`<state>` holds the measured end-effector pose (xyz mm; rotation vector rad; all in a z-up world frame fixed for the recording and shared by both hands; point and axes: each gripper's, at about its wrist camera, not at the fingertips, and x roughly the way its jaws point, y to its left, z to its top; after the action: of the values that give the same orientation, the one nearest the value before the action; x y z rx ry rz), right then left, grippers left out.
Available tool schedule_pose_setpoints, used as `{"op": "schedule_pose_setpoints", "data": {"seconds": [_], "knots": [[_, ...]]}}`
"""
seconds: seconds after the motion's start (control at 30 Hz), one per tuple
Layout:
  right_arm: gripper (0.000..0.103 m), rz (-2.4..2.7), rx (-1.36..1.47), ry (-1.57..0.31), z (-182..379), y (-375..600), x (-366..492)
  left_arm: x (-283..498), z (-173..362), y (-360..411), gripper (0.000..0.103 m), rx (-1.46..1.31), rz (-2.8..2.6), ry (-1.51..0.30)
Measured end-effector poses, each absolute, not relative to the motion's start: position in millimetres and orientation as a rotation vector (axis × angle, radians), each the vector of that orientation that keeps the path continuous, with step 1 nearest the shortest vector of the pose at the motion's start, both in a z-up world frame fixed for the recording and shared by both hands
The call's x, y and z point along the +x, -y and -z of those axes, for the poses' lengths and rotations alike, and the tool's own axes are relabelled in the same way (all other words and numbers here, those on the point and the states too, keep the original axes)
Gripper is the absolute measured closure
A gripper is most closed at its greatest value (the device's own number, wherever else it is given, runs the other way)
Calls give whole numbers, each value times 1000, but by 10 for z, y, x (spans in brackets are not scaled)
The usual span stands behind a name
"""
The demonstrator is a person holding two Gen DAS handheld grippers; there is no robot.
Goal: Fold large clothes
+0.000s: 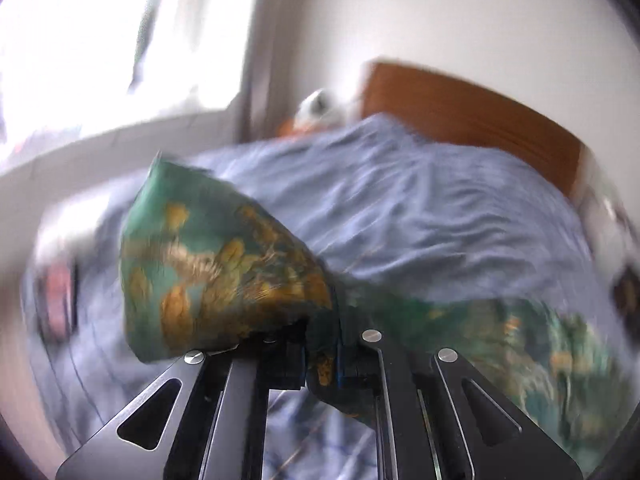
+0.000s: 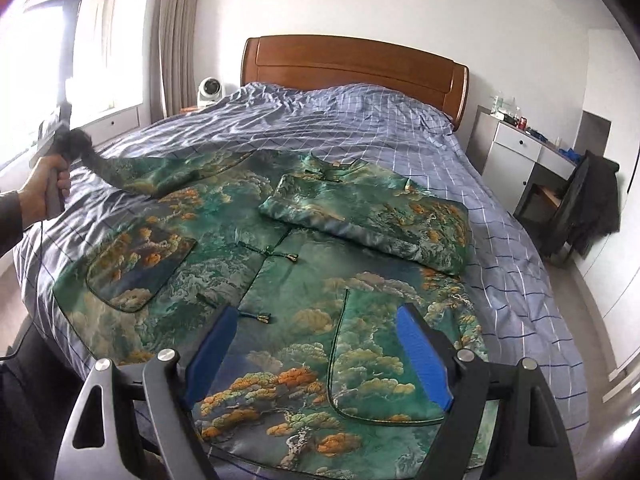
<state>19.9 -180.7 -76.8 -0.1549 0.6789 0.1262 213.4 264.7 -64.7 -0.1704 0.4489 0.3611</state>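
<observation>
A large green brocade jacket [image 2: 280, 280] with orange and gold patterns lies spread, front up, on the bed. Its right sleeve [image 2: 360, 216] is folded across the chest. My left gripper [image 1: 324, 344] is shut on the end of the left sleeve [image 1: 224, 256] and holds it lifted above the bed; the view is blurred. In the right wrist view this gripper [image 2: 74, 142] is at the far left, with the sleeve [image 2: 160, 176] stretched from it to the jacket. My right gripper [image 2: 320, 348] is open and empty, just above the jacket's lower hem.
The bed has a blue checked sheet [image 2: 400, 128] and a wooden headboard [image 2: 352, 64]. A small white fan [image 2: 210, 90] stands at the left of the headboard. A white desk [image 2: 520, 148] and a chair with dark clothes [image 2: 580, 208] stand at the right.
</observation>
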Motion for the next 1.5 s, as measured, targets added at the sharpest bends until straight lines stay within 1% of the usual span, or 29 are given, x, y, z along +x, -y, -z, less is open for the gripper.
{"op": "schedule_pose_setpoints", "data": {"seconds": [0.1, 0.17, 0.2, 0.27, 0.4, 0.5, 0.53, 0.57, 0.6, 0.63, 0.67, 0.7, 0.73, 0.77, 0.87, 1.0, 1.13, 1.23, 1.3, 1.33, 1.37, 1.4, 1.5], "knots": [[19, -113, -126, -673, 759, 1886, 200, 2092, 358, -1902, 94, 103, -232, -361], [19, -98, -95, -675, 765, 1965, 196, 2029, 304, -1357, 94, 261, -124, -321], [19, -91, -77, -678, 770, 2009, 192, 1998, 337, -1051, 94, 332, -59, -316], [19, -80, -49, -688, 783, 2082, 199, 1971, 436, -692, 94, 393, 14, -332], [19, -59, -2, -706, 818, 2236, 170, 1989, 905, -19, 92, 450, 129, -451], [19, -45, 28, -713, 843, 2339, 146, 2041, 1412, 327, 79, 467, 195, -627], [19, -43, 41, -717, 854, 2371, 145, 2046, 1601, 409, 67, 476, 216, -701], [19, -46, 57, -725, 869, 2410, 154, 2031, 1719, 457, 59, 485, 228, -748], [19, -53, 72, -734, 880, 2439, 168, 1962, 1824, 478, 59, 502, 232, -782], [19, -70, 97, -746, 897, 2485, 195, 1851, 1866, 465, 56, 517, 236, -781], [19, -90, 123, -758, 907, 2536, 237, 1745, 1863, 455, 45, 524, 246, -769], [19, -102, 137, -767, 913, 2568, 277, 1592, 1828, 382, 38, 512, 271, -755], [19, -122, 148, -778, 914, 2596, 347, 1525, 1792, 331, 28, 494, 286, -748], [19, -143, 157, -789, 912, 2608, 426, 1436, 1740, 261, 24, 468, 304, -740], [19, -245, 228, -841, 948, 2610, 824, 1201, 1588, 28, 22, 397, 309, -728], [19, -382, 394, -922, 1155, 2456, 1569, 1017, 1433, -309, 21, 273, 227, -717], [19, -455, 497, -978, 1410, 2166, 2242, 927, 1426, -517, 20, 179, 163, -722], [19, -481, 525, -1027, 1631, 1939, 2610, 902, 1491, -725, 20, 106, 133, -752], [20, -471, 484, -1074, 1773, 1797, 2739, 867, 1534, -850, 20, 78, 109, -768], [34, -467, 456, -1095, 1824, 1731, 2762, 856, 1554, -916, 20, 60, 94, -774], [55, -458, 426, -1095, 1830, 1693, 2756, 849, 1564, -961, 20, 45, 85, -777], [91, -448, 385, -1086, 1785, 1656, 2741, 834, 1571, -1021, 20, 23, 78, -778], [91, -448, 294, -966, 1380, 1619, 2697, 856, 1557, -1176, 20, -56, 69, -781]]}}
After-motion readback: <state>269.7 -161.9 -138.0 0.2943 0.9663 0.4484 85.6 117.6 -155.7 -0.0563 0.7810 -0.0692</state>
